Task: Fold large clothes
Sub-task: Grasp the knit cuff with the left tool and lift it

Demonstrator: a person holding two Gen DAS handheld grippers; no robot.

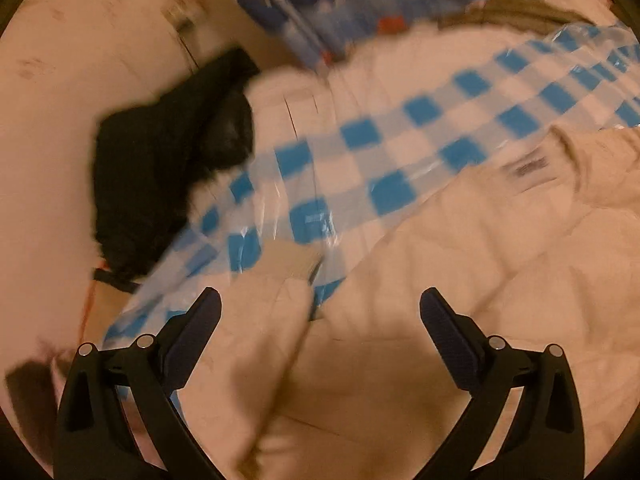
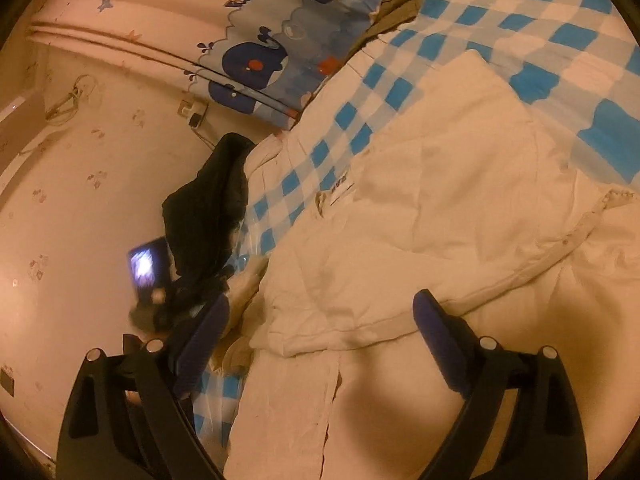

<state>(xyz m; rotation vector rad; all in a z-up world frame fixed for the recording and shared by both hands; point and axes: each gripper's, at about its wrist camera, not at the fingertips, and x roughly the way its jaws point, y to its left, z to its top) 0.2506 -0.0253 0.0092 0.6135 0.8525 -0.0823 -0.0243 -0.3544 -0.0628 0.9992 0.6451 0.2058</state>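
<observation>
We find both grippers, left (image 1: 320, 304) and right (image 2: 322, 308), fingers spread and pinching nothing, above the white jacket (image 2: 440, 208) on the checked sheet (image 2: 540, 40).

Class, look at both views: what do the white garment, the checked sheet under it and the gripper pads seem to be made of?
White garment: probably padded, quilted fabric, matte, with stitched seam lines and puffy creases.
Checked sheet: likely thin plastic film, glossy, with shiny wrinkles and a see-through look.
Gripper pads: seemingly ribbed rubber or plastic, dark blue, on black rigid plastic arms.
</observation>
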